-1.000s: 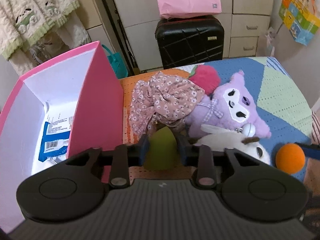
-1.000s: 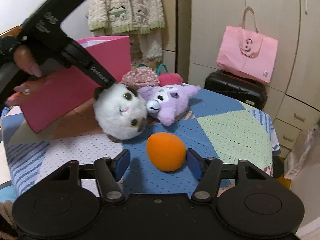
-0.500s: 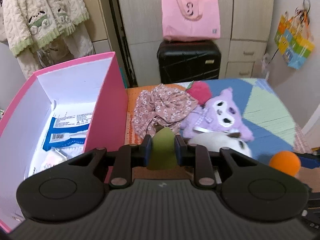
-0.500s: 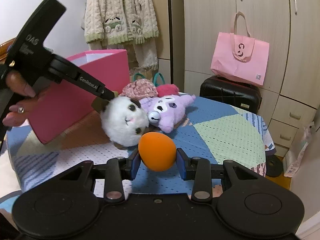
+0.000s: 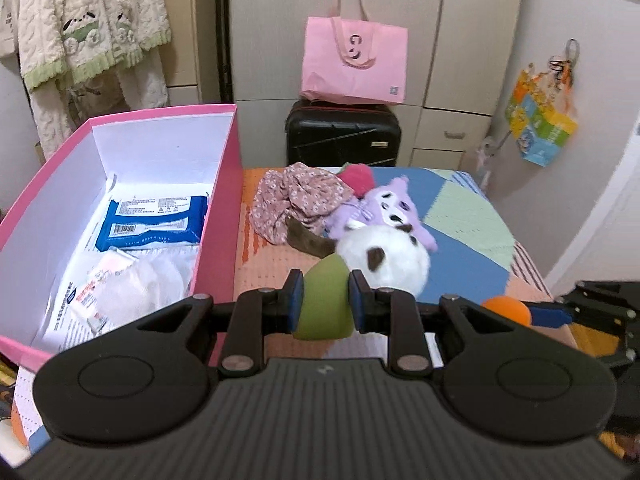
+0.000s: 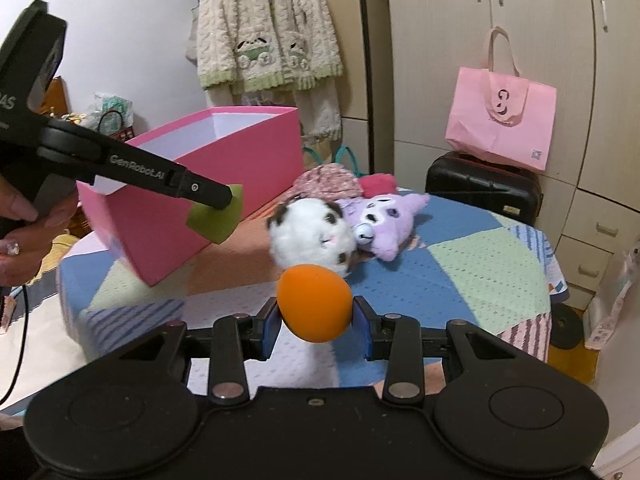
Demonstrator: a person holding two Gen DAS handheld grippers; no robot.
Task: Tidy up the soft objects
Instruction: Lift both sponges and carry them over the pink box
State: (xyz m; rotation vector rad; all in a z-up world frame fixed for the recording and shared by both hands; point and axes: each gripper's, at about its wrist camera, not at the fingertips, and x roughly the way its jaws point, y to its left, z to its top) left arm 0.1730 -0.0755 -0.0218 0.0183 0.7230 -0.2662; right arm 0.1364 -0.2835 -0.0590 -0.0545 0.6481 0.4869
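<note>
My own black gripper body is blocking the near tabletop; the round white plush toy (image 6: 310,232) is blurring, and the blue wipes packet (image 5: 154,222) print is too small for reading.

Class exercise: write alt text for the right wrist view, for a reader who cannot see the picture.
The right gripper holds an orange sponge between its jaws, above a patchwork table cover. Beyond it lie a white plush toy and a purple plush toy. At left, the left gripper carries a green sponge in front of an open pink box.
</note>
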